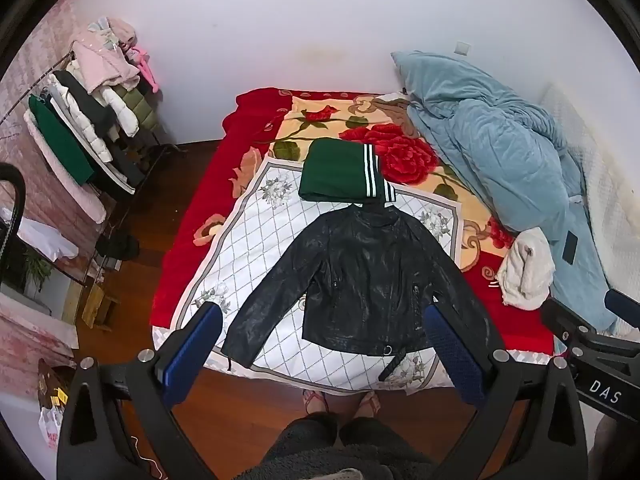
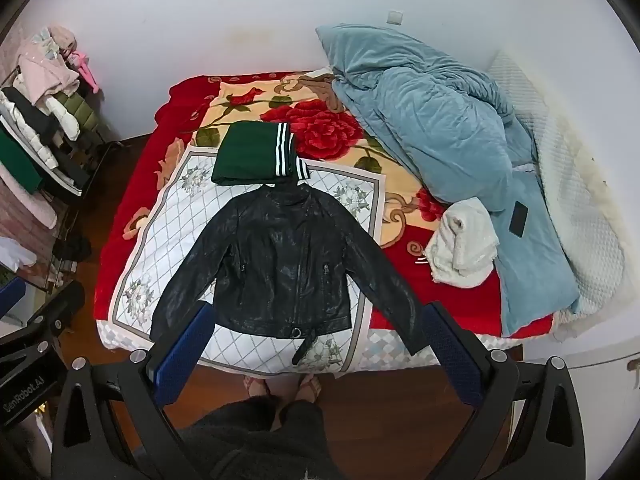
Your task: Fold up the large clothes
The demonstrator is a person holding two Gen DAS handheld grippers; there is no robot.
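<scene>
A black leather jacket (image 1: 360,276) lies flat, front up, sleeves spread, on a white patterned sheet (image 1: 260,232) at the near end of the bed; it also shows in the right wrist view (image 2: 280,264). A folded green garment with white stripes (image 1: 340,172) lies just beyond its collar, seen also in the right wrist view (image 2: 252,156). My left gripper (image 1: 320,344) is open and empty, held above the jacket's hem. My right gripper (image 2: 316,340) is open and empty, also above the hem.
A rumpled blue duvet (image 1: 500,148) and a white folded towel (image 1: 524,268) lie on the bed's right side, with a dark phone (image 2: 519,218). A loaded clothes rack (image 1: 88,120) stands at the left. The person's feet (image 1: 340,400) stand on wooden floor by the bed.
</scene>
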